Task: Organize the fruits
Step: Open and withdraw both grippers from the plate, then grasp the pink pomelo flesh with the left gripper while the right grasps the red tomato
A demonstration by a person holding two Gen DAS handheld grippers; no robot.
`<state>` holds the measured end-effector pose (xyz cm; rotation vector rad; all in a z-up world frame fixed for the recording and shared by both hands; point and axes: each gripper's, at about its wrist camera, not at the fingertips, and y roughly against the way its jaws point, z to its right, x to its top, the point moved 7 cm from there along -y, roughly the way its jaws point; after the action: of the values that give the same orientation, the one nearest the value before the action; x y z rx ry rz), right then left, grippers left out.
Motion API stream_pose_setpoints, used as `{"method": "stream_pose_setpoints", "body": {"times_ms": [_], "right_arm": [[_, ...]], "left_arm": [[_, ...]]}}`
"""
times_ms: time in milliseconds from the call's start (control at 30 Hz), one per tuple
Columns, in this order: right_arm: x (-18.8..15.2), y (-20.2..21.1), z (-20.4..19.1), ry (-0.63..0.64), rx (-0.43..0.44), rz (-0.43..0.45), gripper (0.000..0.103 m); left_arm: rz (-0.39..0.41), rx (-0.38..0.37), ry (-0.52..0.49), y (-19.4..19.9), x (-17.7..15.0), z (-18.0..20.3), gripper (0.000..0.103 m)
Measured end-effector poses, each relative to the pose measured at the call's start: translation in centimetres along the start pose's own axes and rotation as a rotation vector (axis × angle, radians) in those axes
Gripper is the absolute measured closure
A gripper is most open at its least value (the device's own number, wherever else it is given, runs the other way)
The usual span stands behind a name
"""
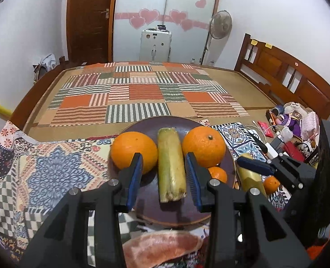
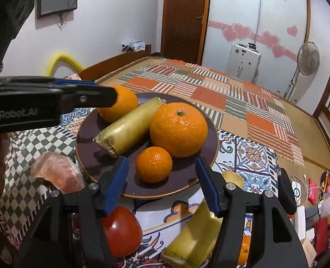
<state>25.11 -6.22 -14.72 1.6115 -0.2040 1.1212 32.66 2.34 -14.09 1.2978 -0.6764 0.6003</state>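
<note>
A dark round plate (image 1: 178, 212) (image 2: 91, 156) holds two large oranges (image 1: 133, 150) (image 1: 204, 146) (image 2: 178, 129), a pale yellow-green stalk piece (image 1: 171, 167) (image 2: 129, 127) and a small mandarin (image 1: 218, 174) (image 2: 153, 164). My left gripper (image 1: 163, 178) is open above the plate, its fingers on either side of the stalk without touching it. My right gripper (image 2: 161, 183) is open and empty over the plate's near rim, just in front of the mandarin. It also shows in the left wrist view (image 1: 254, 166).
On the patterned cloth off the plate lie a pink pomelo segment (image 1: 162, 250) (image 2: 55, 172), a red tomato (image 2: 122, 232), a second stalk piece (image 2: 194, 241) (image 1: 252, 176) and another mandarin (image 1: 270, 184). Clutter (image 1: 292, 129) lies at the right. A quilted bed (image 1: 142, 93) lies behind.
</note>
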Motion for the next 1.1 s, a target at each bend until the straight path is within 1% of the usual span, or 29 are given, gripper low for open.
{"method": "stream_pose_setpoints", "body": {"times_ms": [200, 267, 367, 400, 467, 567, 600, 667, 933, 1100], "right_arm": [[0.7, 2.7, 0.2, -0.021, -0.005, 0.057, 0.044], [0.8, 3.7, 0.3, -0.022, -0.016, 0.077, 0.044], [0.7, 4.9, 0.4, -0.025, -0.023, 0.1, 0.043], [0.6, 5.4, 0.3, -0.029, -0.02, 0.107, 0.043], [0.4, 5.9, 0.3, -0.034, -0.024, 0.119, 0.041], [-0.4, 6.4, 0.1, -0.027, -0.031, 0.129, 0.035], [-0.9, 6.4, -0.2, -0.028, -0.026, 0.13, 0.034], [-1.8, 6.3, -0.5, -0.033, -0.017, 0.122, 0.033], [-4.1, 3.8, -1.8, -0.044, 0.027, 0.05, 0.033], [-4.2, 2.7, -2.0, -0.044, 0.045, 0.025, 0.033]], "left_arm": [[0.031, 0.018, -0.025, 3.3, -0.9, -0.3, 0.059], [0.038, 0.03, -0.039, 4.2, -1.2, -0.4, 0.053], [0.038, 0.043, -0.061, 5.3, -2.1, -0.4, 0.05], [0.033, 0.044, -0.068, 5.6, -2.5, -0.4, 0.049], [0.022, 0.046, -0.075, 6.0, -3.5, -0.6, 0.044], [0.003, 0.05, -0.067, 6.3, -4.8, -1.0, 0.037], [-0.006, 0.047, -0.06, 6.3, -5.2, -1.1, 0.036], [-0.027, 0.041, -0.046, 6.2, -6.4, -1.5, 0.034], [-0.135, 0.044, -0.01, 4.0, -10.7, -3.6, 0.034], [-0.158, 0.033, -0.032, 3.2, -11.8, -3.2, 0.034]]}}
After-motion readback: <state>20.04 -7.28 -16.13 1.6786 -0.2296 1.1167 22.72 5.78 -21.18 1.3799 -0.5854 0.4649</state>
